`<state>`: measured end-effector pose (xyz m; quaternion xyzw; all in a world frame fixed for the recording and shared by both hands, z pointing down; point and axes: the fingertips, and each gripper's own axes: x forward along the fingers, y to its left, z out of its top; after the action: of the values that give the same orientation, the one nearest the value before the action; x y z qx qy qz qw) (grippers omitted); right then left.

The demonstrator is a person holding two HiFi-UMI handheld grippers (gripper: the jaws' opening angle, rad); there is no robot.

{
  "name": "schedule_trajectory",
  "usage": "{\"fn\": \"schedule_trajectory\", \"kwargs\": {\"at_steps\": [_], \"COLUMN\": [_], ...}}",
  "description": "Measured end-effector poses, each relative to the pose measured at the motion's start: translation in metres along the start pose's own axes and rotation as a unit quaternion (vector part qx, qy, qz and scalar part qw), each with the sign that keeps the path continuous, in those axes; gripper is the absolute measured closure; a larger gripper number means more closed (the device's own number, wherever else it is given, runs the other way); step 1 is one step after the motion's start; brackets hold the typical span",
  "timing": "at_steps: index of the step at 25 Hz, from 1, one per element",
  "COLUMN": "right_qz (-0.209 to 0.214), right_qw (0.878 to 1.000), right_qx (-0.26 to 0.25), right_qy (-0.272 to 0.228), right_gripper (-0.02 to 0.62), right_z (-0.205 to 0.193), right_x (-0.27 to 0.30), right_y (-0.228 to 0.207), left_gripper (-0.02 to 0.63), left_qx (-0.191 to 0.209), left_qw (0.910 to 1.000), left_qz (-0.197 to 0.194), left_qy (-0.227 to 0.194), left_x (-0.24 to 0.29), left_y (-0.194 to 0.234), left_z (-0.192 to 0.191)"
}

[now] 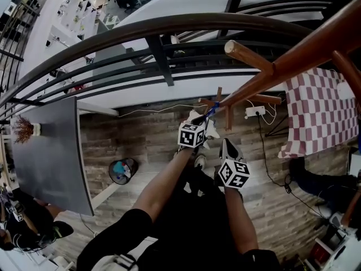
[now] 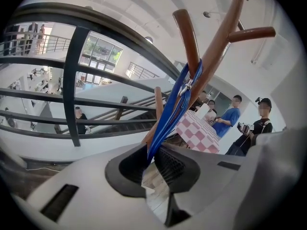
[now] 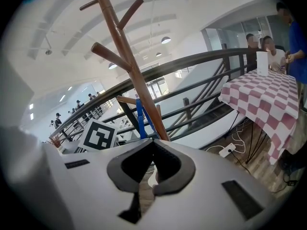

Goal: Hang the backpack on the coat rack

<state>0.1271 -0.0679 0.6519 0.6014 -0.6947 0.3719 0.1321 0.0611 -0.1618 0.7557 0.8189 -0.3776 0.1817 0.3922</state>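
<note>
Wood-plank floor by railing; L gripper clamps blue strap hooked over coat rack peg, R gripper closed, empty.

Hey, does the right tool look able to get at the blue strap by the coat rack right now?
Probably yes: the blue strap shows just ahead of the right tool, beside the coat rack pole, with nothing between. Its jaws are together, so they'd need opening first.
</note>
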Motion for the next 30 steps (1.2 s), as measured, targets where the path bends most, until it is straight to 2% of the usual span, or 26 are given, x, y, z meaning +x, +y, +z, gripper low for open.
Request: {"fn": "schedule_trajectory", "kwargs": {"at_steps": [8,23,25,28,30], "right_qz": [-0.001,0.003,0.003,0.006,0.008], "right_qw": [1.000,1.000,1.000,1.000,1.000], "right_qx": [-0.002,-0.004,-0.006,-0.009,-0.011], "right_qy": [-0.004,0.002,0.003,0.004,0.005], "right_gripper": [0.583,0.583,0.583,0.582,0.583], "right_z": [-0.004,-0.017,-0.018,-0.020,-0.022], "right_x": [-0.001,-0.006,-0.007,-0.008,-0.009], "right_y": [0.000,0.006,0.008,0.012,0.013], "left_gripper": [0.530,0.528,0.531,0.586,0.597], "left_qx": [-0.004,-0.031,-0.031,-0.031,-0.032], "left_qw": [0.9998,0.9988,0.9988,0.9985,0.9982], "left_qz": [0.018,0.037,0.039,0.046,0.051], "left_qy": [-0.001,0.005,0.005,0.002,0.004], "left_x": [-0.005,-0.025,-0.029,-0.035,-0.039], "left_y": [0.006,0.018,0.019,0.022,0.023], "left_z": [0.000,-0.022,-0.023,-0.024,-0.026]}}
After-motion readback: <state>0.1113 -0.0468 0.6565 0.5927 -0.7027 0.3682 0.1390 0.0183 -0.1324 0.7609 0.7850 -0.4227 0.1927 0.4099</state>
